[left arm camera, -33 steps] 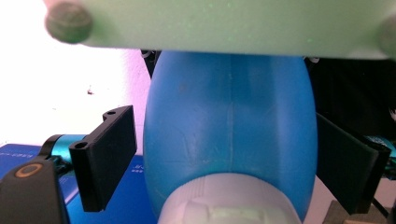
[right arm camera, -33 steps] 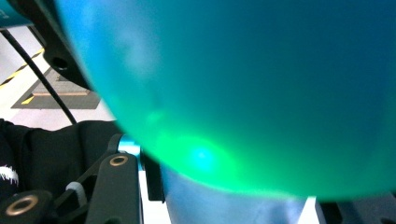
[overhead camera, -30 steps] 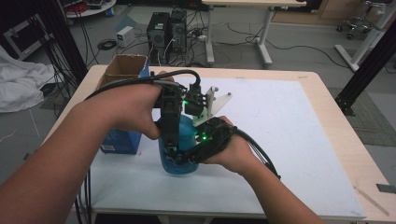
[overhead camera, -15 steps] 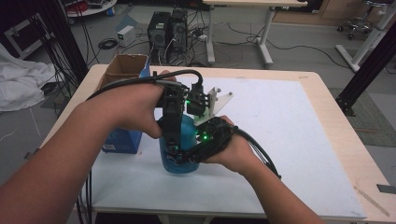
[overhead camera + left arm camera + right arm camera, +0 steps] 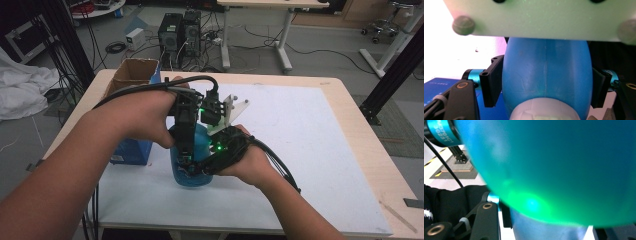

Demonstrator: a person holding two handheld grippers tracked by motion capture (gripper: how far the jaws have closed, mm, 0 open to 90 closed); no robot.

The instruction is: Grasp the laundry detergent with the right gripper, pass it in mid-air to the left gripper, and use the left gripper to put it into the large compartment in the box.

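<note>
Your left gripper has just been closing its jaws, which now press both sides of the blue bottle. Your right gripper clamps the bottle lower down. The bottle stands upright on the white tabletop, just beside a blue box.

Blue bottle — smooth, matt plastic (faintly scuffed); box seemingly raw cardboard; worktop pale wood.
</note>
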